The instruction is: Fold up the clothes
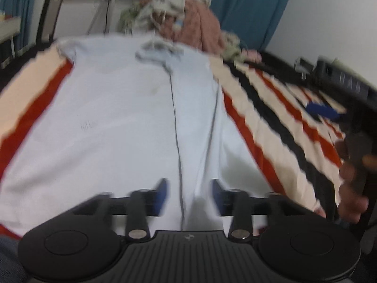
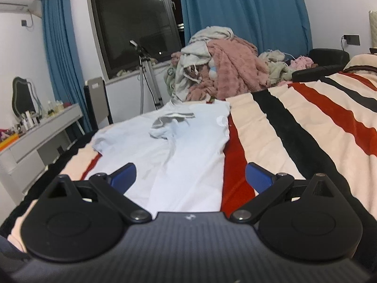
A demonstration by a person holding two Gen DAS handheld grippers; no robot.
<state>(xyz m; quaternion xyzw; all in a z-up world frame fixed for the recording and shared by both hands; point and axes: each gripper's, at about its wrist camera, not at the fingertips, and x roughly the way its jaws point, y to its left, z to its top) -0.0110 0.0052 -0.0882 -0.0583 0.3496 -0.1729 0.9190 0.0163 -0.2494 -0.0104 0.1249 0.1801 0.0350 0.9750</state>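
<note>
A pale blue T-shirt (image 1: 122, 122) lies flat on the striped blanket (image 1: 278, 127), collar at the far end, its right side folded inward along a lengthwise crease. My left gripper (image 1: 189, 194) hovers open over the shirt's near hem, nothing between its blue fingers. At the right edge of the blurred left wrist view, a hand (image 1: 353, 184) holds the other gripper. In the right wrist view the same T-shirt (image 2: 188, 146) stretches away ahead, and my right gripper (image 2: 190, 175) is wide open above its near end, holding nothing.
A heap of pink and grey clothes (image 2: 221, 70) sits at the bed's far end before blue curtains (image 2: 247, 16). A tripod (image 2: 147, 80), a chair (image 2: 97, 101) and a white dresser (image 2: 35, 136) stand left of the bed. The striped blanket (image 2: 306, 127) extends right.
</note>
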